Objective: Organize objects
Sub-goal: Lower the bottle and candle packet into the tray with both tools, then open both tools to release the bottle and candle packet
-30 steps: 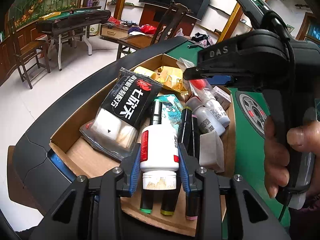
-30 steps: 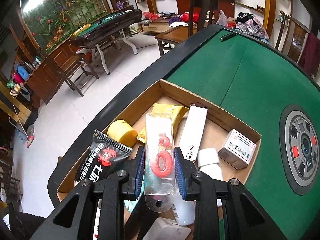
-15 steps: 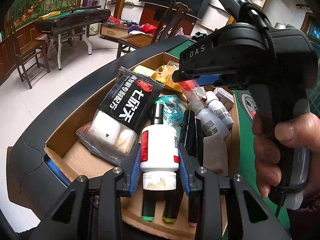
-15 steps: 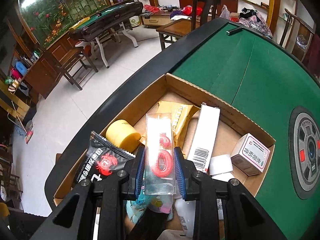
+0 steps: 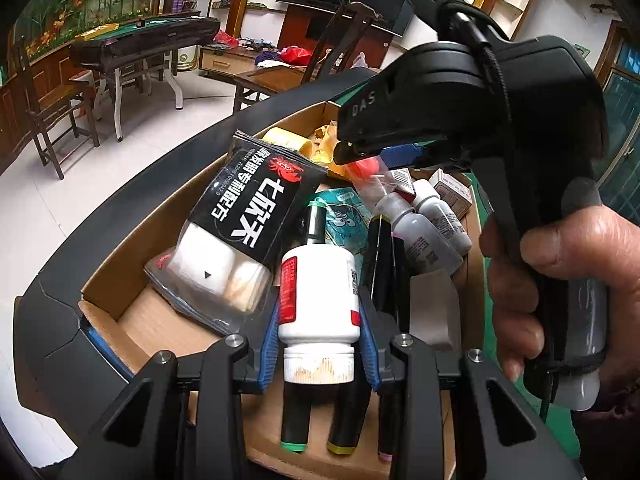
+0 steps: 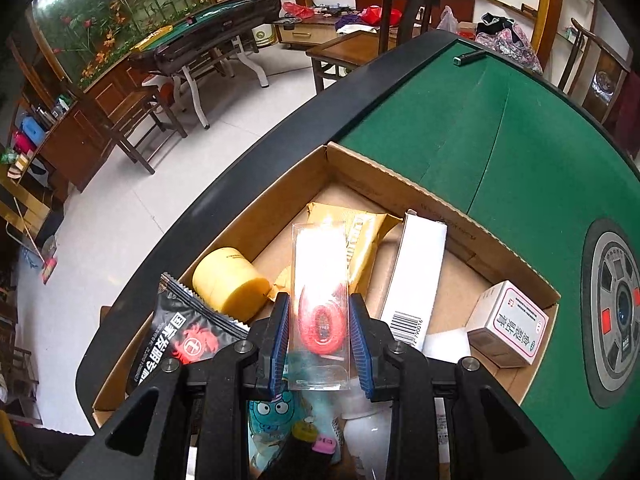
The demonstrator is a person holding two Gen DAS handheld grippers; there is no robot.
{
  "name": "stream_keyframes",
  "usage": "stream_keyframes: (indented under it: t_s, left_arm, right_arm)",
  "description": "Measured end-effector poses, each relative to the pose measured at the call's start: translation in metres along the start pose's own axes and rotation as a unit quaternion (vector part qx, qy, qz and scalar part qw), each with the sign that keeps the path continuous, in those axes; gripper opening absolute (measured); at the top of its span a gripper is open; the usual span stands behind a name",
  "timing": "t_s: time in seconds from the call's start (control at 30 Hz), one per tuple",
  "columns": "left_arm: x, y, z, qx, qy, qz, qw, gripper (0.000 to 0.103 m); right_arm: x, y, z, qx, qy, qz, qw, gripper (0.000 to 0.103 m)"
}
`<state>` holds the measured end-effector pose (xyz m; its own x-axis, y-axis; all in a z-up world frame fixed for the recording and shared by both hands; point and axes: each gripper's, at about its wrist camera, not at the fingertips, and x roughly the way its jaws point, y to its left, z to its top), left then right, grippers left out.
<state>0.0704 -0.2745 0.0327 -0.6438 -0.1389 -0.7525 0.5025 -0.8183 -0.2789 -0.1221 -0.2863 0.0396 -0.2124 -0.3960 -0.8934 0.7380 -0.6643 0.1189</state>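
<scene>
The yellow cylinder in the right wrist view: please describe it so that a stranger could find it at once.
Look into the cardboard box at the edge of the green table. Near the box's left wall, the yellow cylinder lies on its side behind the black snack bag. It is the only round, plain yellow thing; the neighbours are flat packets and boxes.

"DAS" stands in pale letters on the black gripper body (image 5: 460, 120) at upper right of the left wrist view. The black snack pouch (image 5: 256, 204) bears large white Chinese characters, "七欣天", below a red crab emblem.
</scene>
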Motion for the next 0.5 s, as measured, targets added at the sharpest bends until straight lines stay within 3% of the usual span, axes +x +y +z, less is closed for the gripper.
stream_keyframes:
  t_s: [0.5]
  left_arm:
    - [0.0011,0.0002,0.0029,0.005,-0.002,0.007,1.0000,0.034]
  right_arm:
    - [0.0058,0.0030,-0.0033,-0.015,0.010,-0.025,1.000,0.034]
